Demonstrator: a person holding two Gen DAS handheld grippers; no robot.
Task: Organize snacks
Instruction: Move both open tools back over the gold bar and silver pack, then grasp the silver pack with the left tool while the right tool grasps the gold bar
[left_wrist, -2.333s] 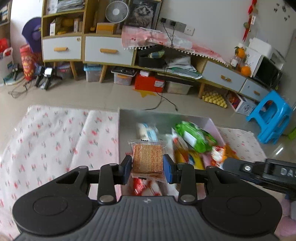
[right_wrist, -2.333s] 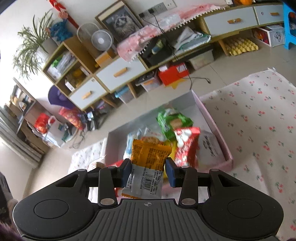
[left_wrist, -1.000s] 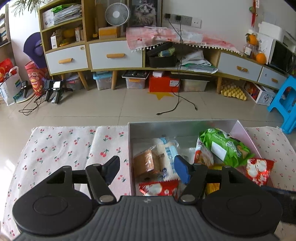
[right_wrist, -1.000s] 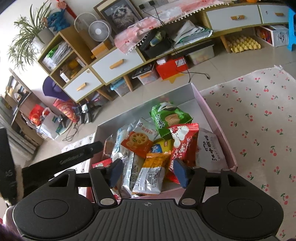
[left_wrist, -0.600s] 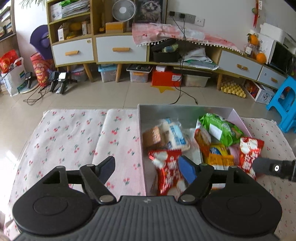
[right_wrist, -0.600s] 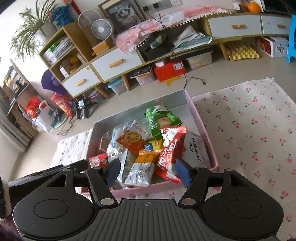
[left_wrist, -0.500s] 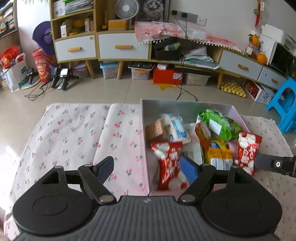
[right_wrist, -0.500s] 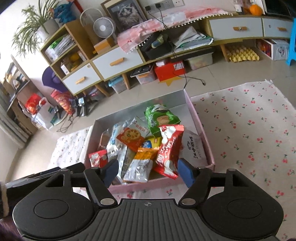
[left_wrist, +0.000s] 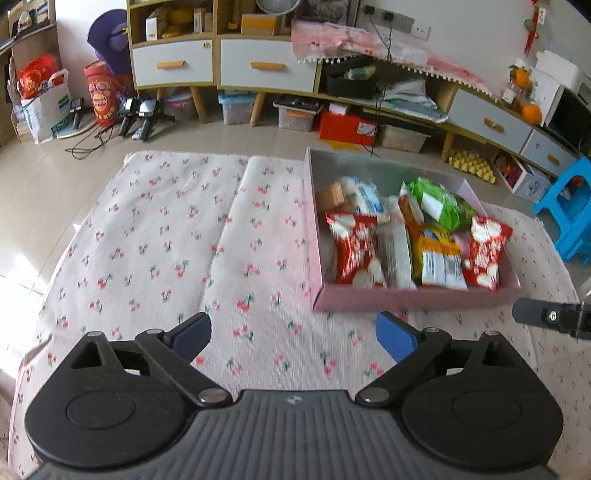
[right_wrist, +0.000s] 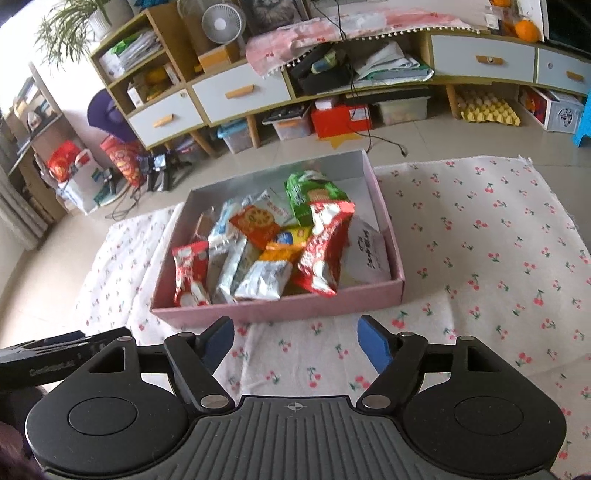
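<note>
**Snacks boxed, both claws stand empty over the cloth**

A pink box (right_wrist: 280, 308), centre of the right wrist view, holds a loose heap of snack packets (right_wrist: 258, 254), a green bag (right_wrist: 314, 194) at the back and a red one (right_wrist: 325, 254) leaning across the pile. The right gripper (right_wrist: 295, 345), lower centre, is spreading its jaws with nothing between them. The left gripper (left_wrist: 293, 334) is likewise widening and empty above the cherry-print cloth (left_wrist: 166, 229), the box at centre right of its view. Judging by the bare cloth, the gathering seems largely done.
</note>
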